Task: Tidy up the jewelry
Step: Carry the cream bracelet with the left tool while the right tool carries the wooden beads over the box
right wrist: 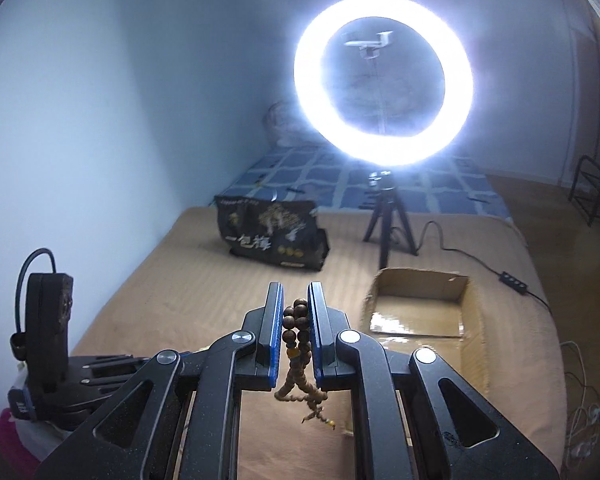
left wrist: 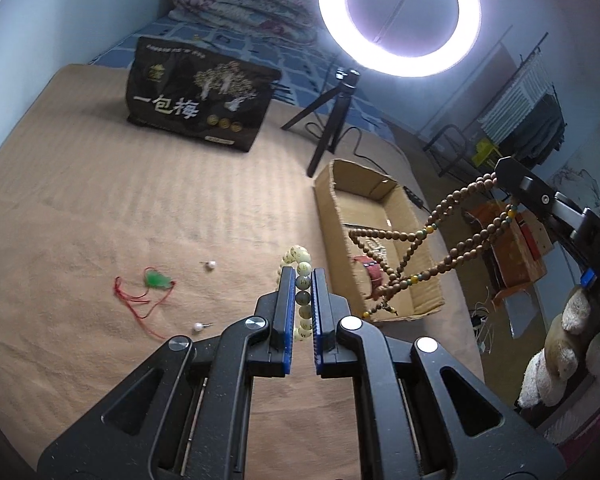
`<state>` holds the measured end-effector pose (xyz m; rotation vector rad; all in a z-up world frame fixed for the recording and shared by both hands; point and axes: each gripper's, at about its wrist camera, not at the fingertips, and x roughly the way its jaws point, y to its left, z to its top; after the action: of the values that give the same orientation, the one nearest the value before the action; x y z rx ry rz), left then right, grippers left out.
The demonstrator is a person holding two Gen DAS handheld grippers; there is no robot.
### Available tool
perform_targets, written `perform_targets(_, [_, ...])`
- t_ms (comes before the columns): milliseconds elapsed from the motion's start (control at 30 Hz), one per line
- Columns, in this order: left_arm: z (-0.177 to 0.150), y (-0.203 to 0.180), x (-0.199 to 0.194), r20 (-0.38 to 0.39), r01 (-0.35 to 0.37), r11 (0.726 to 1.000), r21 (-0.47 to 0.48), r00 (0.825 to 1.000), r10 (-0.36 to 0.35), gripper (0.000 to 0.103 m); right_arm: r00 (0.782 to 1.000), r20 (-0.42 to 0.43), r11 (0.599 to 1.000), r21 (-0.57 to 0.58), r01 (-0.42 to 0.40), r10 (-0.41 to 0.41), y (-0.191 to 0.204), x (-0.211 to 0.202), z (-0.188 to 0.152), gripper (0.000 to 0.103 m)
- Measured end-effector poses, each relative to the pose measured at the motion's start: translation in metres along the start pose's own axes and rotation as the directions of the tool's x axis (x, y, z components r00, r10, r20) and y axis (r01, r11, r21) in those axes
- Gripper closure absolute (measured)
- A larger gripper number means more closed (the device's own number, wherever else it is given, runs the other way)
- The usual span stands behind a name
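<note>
**Clerk:** Two pieces in hand, three loose. Item one: pale bead bracelet (left wrist: 300, 280), clamped between the nearly closed jaws of the left gripper (left wrist: 303, 276), lifted off the tan bed cover (left wrist: 100, 200). Item two: brown wooden bead strand (right wrist: 298, 344), pinched in the right gripper (right wrist: 294, 292), jaws almost together, long loops dangling beneath with a small tassel at the end.

**Checker:** And the loose lot?

**Clerk:** Green pendant on red cord (left wrist: 158, 280) and two pearl stud earrings (left wrist: 210, 266) (left wrist: 199, 326), all lying on the cover, well apart from the cardboard box (left wrist: 328, 200). The box sits to the right, near the ring light's tripod (left wrist: 328, 120) (some items already lie inside, too unclear to name).

**Checker:** Risks?

**Clerk:** In my judgement, the wooden strand is the worry. Its loops swing freely, seen from the left camera hanging above the box, and could snag on the box wall or tangle with the bracelet if both are released together. The bracelet is gripped across only a few smooth round beads, so a quick tilt might let it slide out short of the box.
</note>
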<state>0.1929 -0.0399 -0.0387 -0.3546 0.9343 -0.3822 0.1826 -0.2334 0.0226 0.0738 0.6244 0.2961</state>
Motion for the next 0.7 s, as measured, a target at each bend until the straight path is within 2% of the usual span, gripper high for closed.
perform_targets(333, [0.01,-0.04,0.024,-0.01,0.045,0.998,0.044,0.999,-0.045,0.098,0.996,0.019,0.994,0.058,0.091,-0.092,-0.047,-0.018,-0.001,0.092])
perform_targets(700, [0.023,-0.08,0.07,-0.014,0.075,0.995,0.072,0.997,-0.074,0.098,0.99,-0.026,0.984,0.11,0.142,-0.14,-0.09,-0.011,-0.022,0.092])
